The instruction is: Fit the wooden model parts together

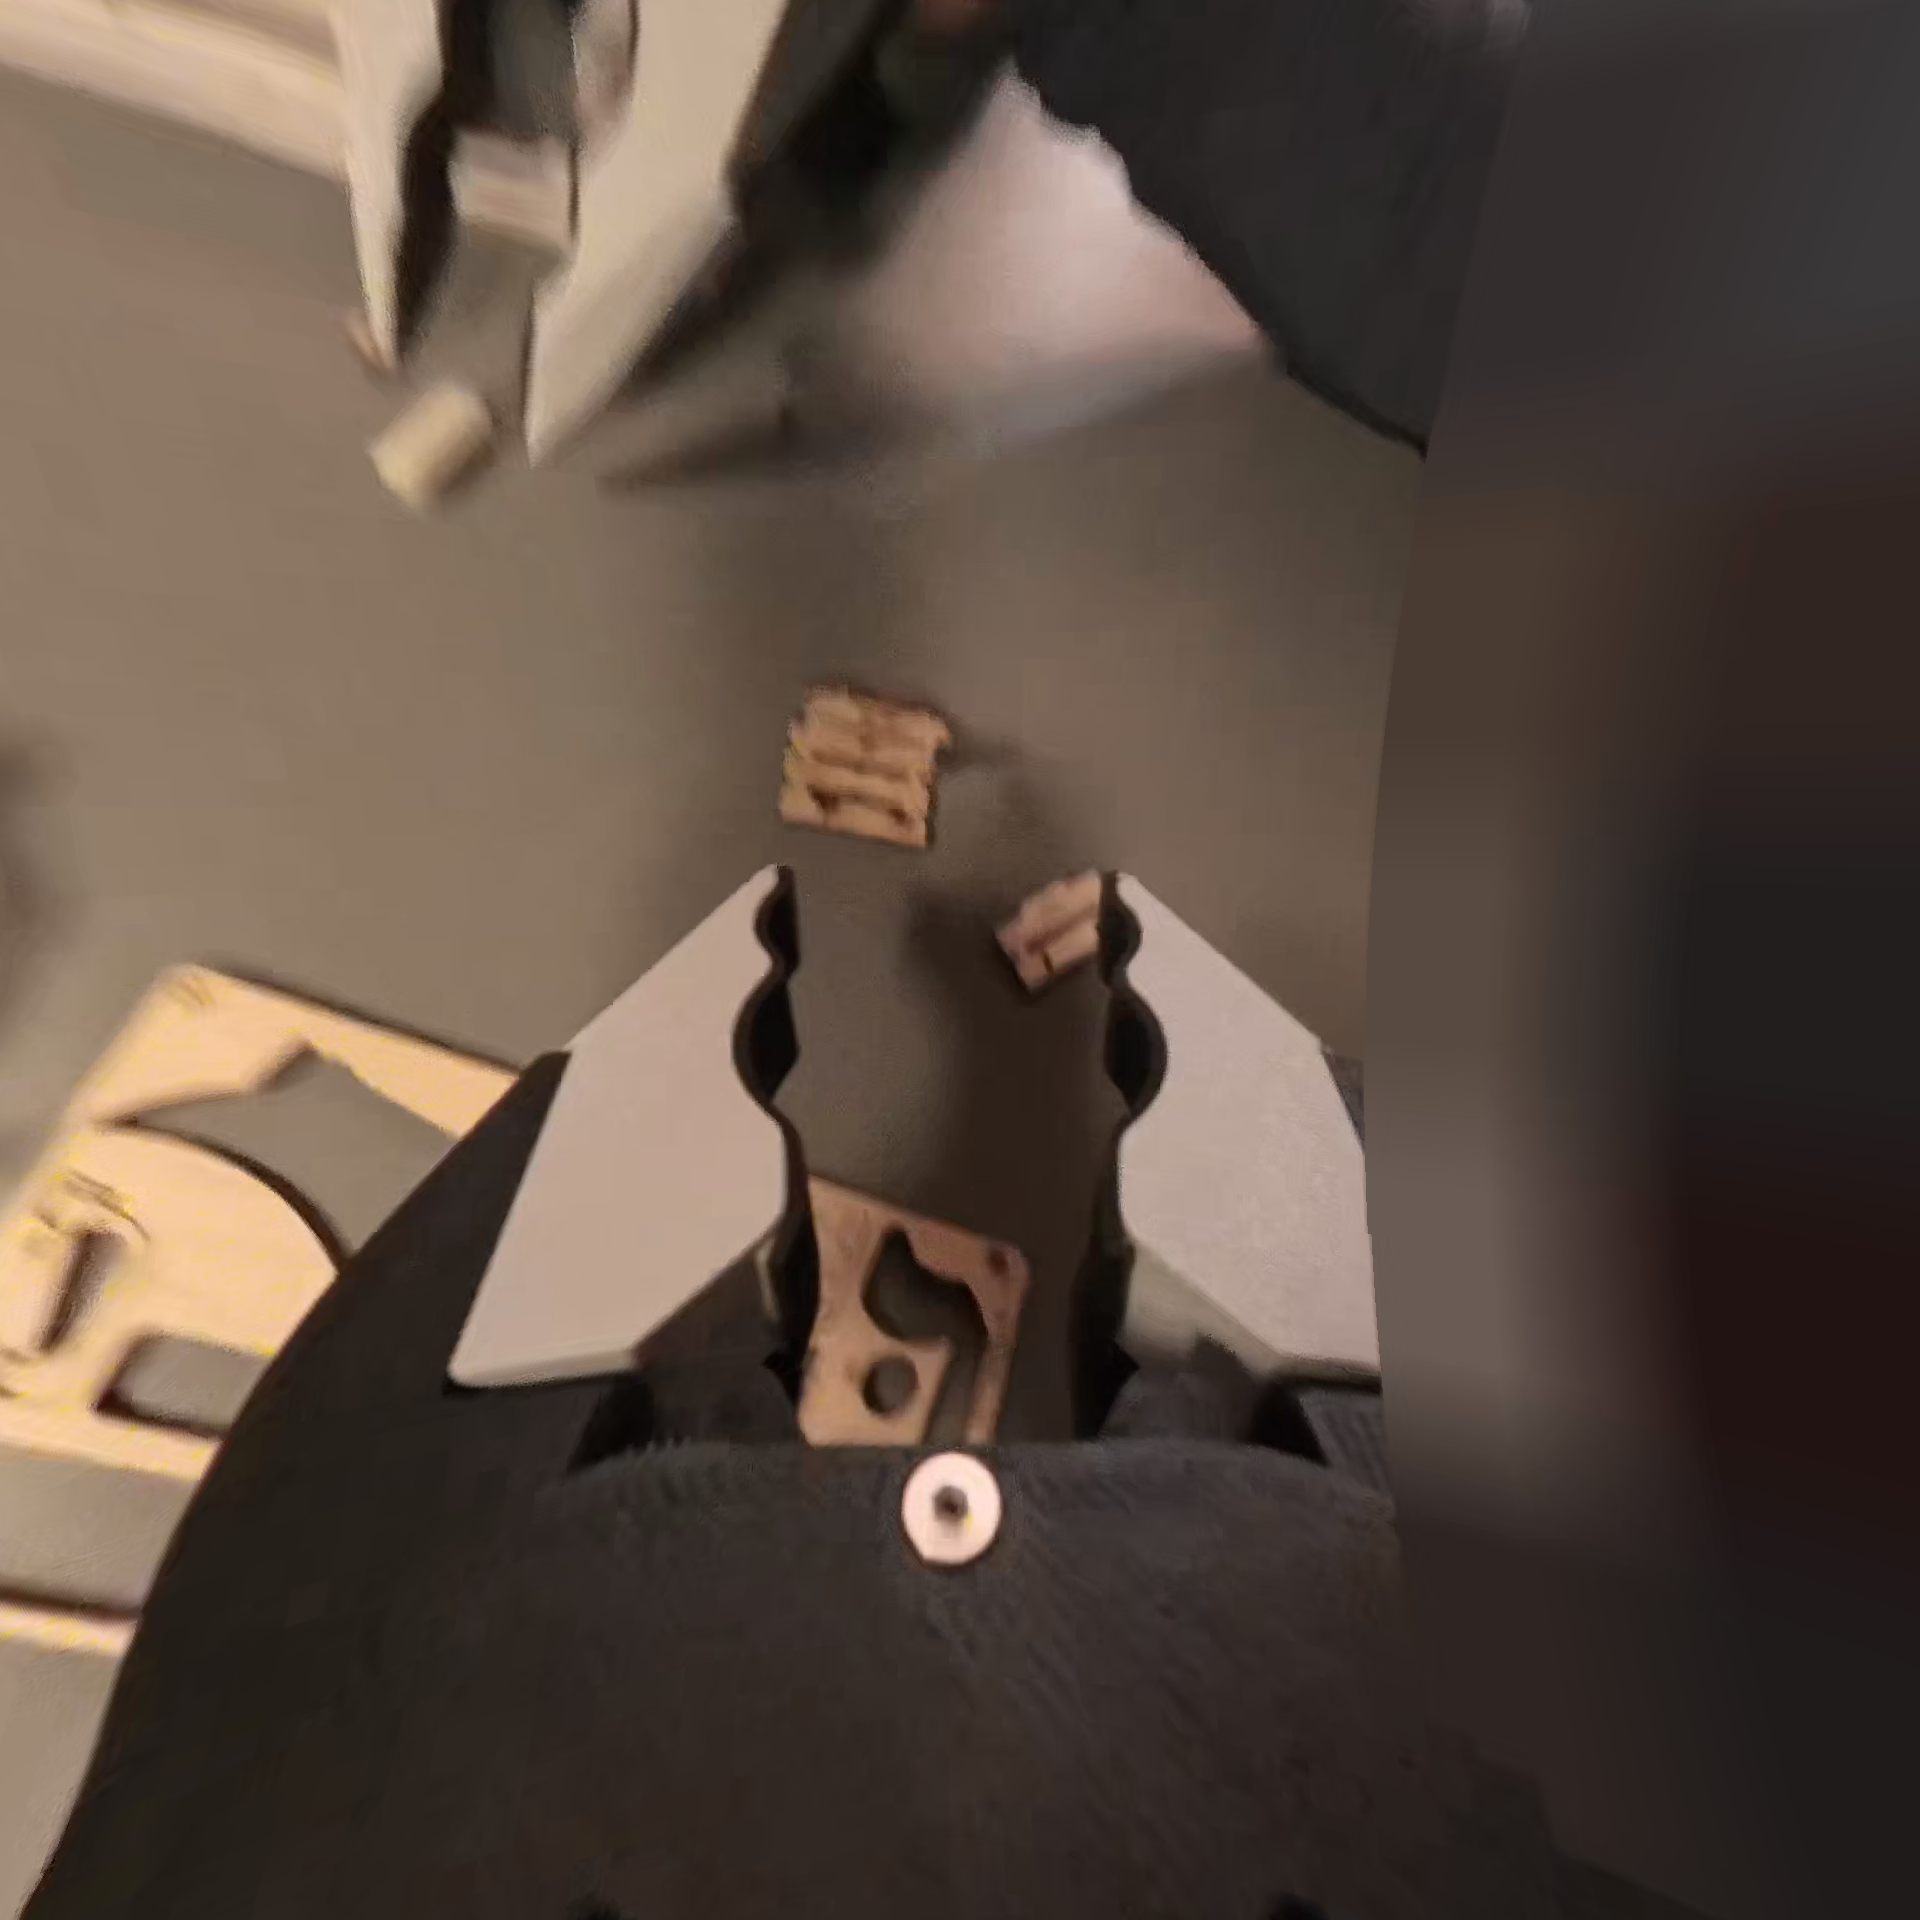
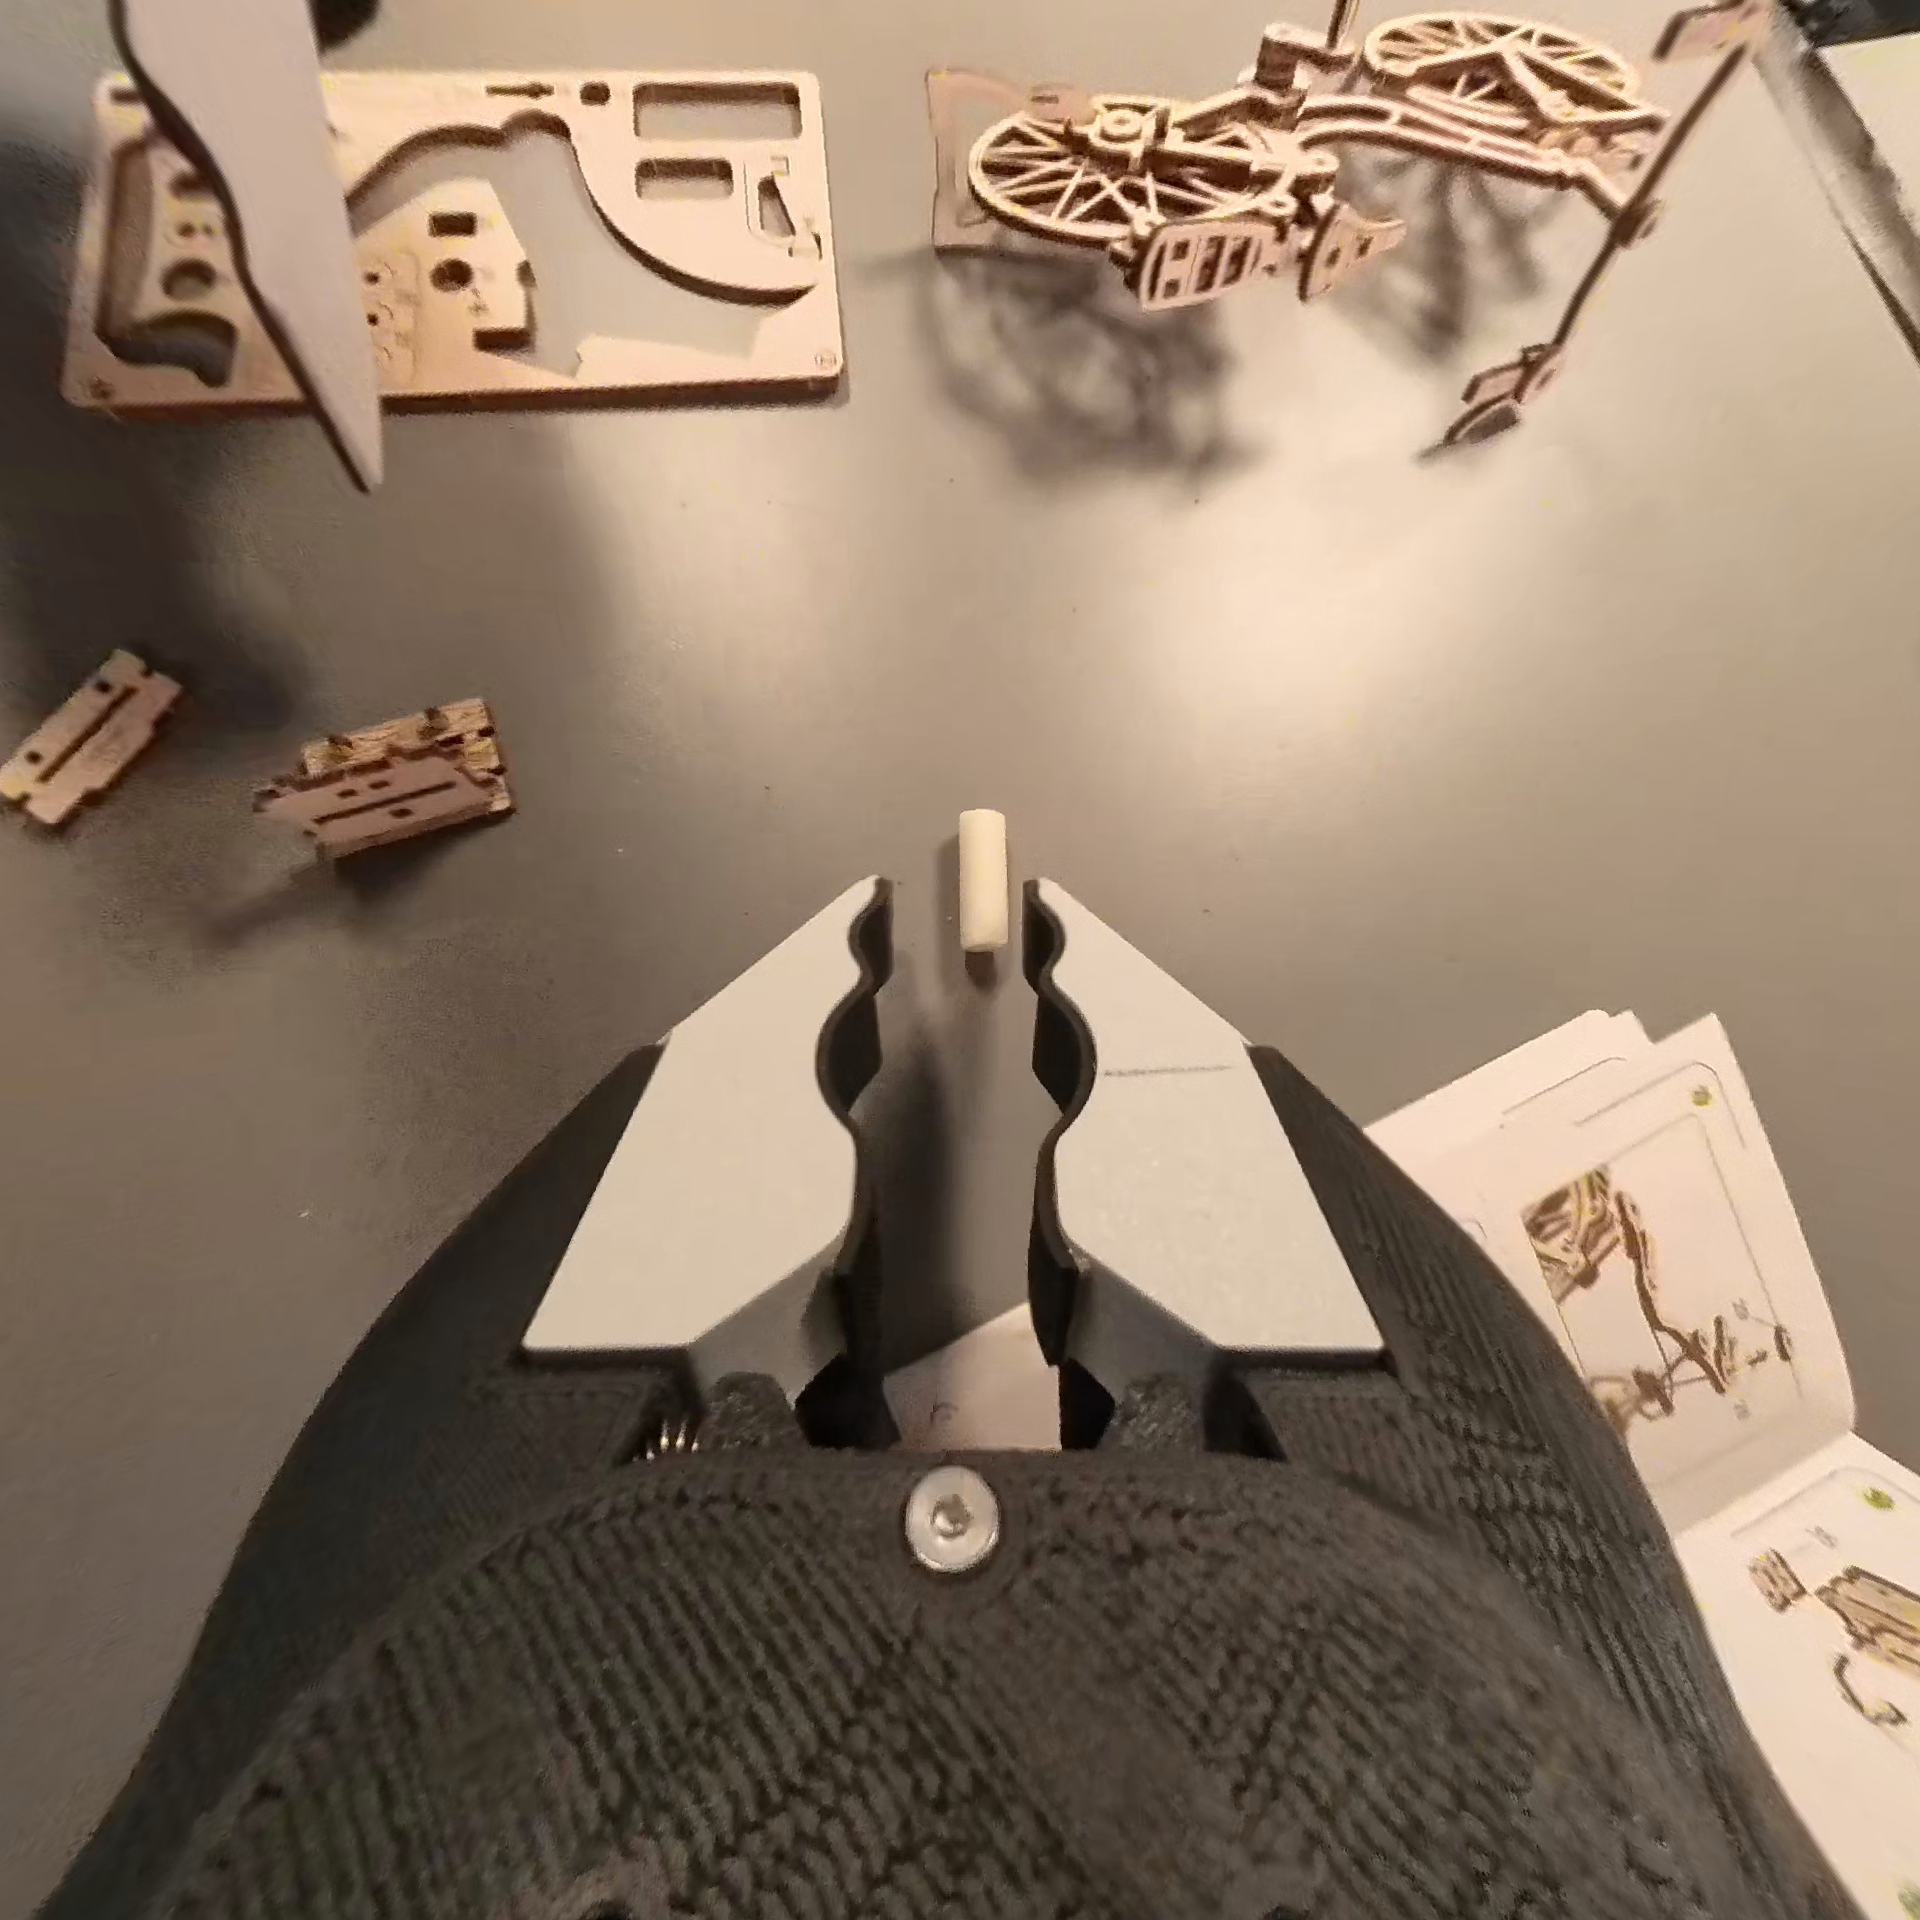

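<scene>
Between the fingertips of the right tool, a small white peg lies flat on the grey worktop. Its long axis runs from 12 to 6 o'clock in the right wrist view, in line with the fingers. Its near end sits just inside the gap, its far end past the tips. The jaws stand apart, with clear space on both sides of the peg, so the right tool is released and grips nothing.

At 10 o'clock from the peg lies a small slotted wooden block, its long axis running roughly 9 to 3 o'clock. A thinner wooden strip lies just beyond it at 9 o'clock, tilted toward 2 o'clock. A flat wooden cut-out sheet lies at 11 o'clock, its long side crosswise. At 1 o'clock stands the partly built wooden model with spoked wheels, stretched from 9 to 3 o'clock. An instruction booklet lies at 4 o'clock.

One finger of the left tool hangs over the sheet. In the blurred left wrist view the left tool is spread wide and empty, above the worktop, with the slotted block just ahead at 12 o'clock and the strip beside its right fingertip. A small wooden plate with holes lies on the worktop under the finger roots.
</scene>
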Tool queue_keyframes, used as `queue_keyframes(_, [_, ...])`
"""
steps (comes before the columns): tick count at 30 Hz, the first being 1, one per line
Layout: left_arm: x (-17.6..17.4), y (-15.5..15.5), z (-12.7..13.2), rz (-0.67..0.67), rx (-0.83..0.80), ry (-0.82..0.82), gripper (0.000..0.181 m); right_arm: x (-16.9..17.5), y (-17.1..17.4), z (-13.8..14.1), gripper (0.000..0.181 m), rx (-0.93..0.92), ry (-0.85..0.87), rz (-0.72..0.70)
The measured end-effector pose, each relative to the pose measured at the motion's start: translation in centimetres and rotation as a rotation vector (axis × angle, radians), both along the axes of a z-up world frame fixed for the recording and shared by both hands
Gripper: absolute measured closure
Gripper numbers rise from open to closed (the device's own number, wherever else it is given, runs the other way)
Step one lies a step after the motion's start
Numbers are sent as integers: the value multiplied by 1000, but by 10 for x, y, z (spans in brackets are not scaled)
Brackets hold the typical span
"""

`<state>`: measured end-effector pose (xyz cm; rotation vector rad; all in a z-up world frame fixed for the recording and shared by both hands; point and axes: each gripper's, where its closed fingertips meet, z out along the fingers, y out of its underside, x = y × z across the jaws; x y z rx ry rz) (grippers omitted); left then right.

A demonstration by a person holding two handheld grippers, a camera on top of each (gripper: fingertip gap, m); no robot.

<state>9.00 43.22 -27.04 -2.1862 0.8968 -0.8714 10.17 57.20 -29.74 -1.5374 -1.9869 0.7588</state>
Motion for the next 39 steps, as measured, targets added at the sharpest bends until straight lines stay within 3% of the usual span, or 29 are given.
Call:
queue_keyframes(2, [10,11,6,-6,138,-6,117,-2,-2,-7,160,14,-28,15])
queue_keyframes(5, [18,24,-3,3,212,47,113,-6,-5,-10,173,37,-39,37])
queue_keyframes(9, [27,28,-19,-13,165,76,117,-2,-16,-5,174,79,-25,84])
queue_keyframes(14, [36,31,-22,-15,170,79,124,9,-68,22,174,94,59,269])
queue_keyframes(19, [36,31,-34,-22,137,120,127,10,-92,22,174,174,22,352])
queue_keyframes(24, [37,31,-35,-23,130,117,143,7,-91,17,174,270,-16,355])
queue_keyframes(39, [36,32,-36,-19,138,124,144,11,-94,14,174,315,-59,379])
